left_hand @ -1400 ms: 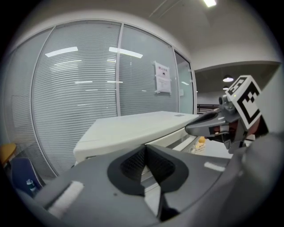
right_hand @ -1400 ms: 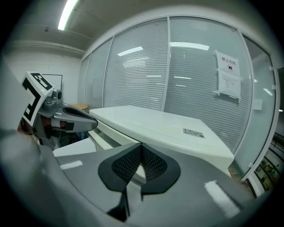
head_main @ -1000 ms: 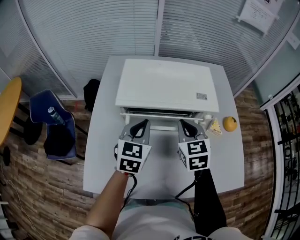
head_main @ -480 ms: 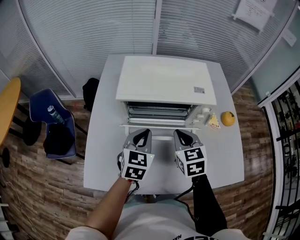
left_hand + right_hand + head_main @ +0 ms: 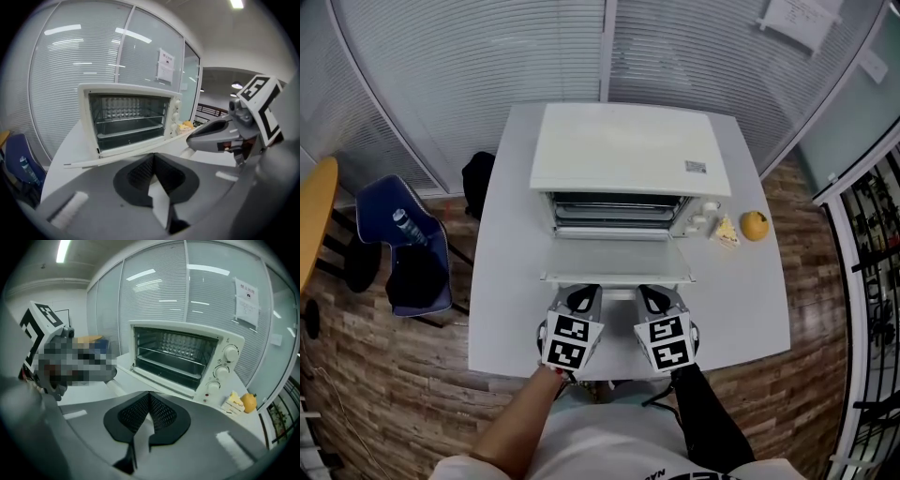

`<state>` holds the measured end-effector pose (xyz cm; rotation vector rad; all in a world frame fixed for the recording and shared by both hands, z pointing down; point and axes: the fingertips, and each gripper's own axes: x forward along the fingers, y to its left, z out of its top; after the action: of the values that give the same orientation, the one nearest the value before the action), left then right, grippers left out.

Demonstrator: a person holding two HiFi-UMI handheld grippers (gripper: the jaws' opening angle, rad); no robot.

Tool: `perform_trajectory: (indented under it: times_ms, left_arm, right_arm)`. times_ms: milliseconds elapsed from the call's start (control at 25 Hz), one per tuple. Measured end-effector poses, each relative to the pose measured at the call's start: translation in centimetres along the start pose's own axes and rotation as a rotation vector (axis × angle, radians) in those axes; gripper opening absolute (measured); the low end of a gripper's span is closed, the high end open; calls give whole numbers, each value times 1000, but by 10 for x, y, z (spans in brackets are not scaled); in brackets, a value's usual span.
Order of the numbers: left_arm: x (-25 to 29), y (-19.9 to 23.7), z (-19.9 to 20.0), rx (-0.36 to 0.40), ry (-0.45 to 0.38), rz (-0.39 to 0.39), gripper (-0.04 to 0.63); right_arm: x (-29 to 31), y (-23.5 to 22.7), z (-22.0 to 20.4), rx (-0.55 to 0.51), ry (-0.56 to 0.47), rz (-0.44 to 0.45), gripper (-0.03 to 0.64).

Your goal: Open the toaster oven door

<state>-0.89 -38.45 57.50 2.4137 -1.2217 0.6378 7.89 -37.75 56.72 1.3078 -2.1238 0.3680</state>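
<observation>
The white toaster oven [image 5: 628, 155] stands at the back of the white table [image 5: 506, 281]. Its glass door [image 5: 617, 258] hangs down flat in front, and the racks inside show in both gripper views [image 5: 129, 117] [image 5: 183, 357]. My left gripper [image 5: 583, 294] and right gripper [image 5: 651, 294] sit side by side just short of the door's front edge. Both are shut with nothing between the jaws. From the left gripper [image 5: 153, 155] I look over the door's edge [image 5: 122, 152] into the oven. The right gripper [image 5: 149, 394] faces the oven and its control knobs [image 5: 224, 364].
An orange [image 5: 755, 225] and a slice of cake [image 5: 727, 231] lie right of the oven. A blue chair [image 5: 403, 253] with a bottle stands left of the table, beside a black bag [image 5: 478, 178]. Glass walls with blinds close the back.
The oven door has swung down from nearly shut to fully open. Both grippers have moved back toward the table's near edge, ending just off the door's front edge.
</observation>
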Motion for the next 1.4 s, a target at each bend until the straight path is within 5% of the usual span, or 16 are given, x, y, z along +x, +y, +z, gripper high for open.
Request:
perform_trajectory:
  times_ms: [320,800,1400]
  left_arm:
    - [4,-2,-39,-55,43,-18,55]
    - [14,-2,-101,-258,120,-24,55]
    - [15,-10,-133,-295,214,-59,55]
  right_arm:
    - [5,9,-33,85,3,-2,2]
    - [26,17,-91,272,-31,-73,2]
    - [50,19,-126,400,-14,-94,3]
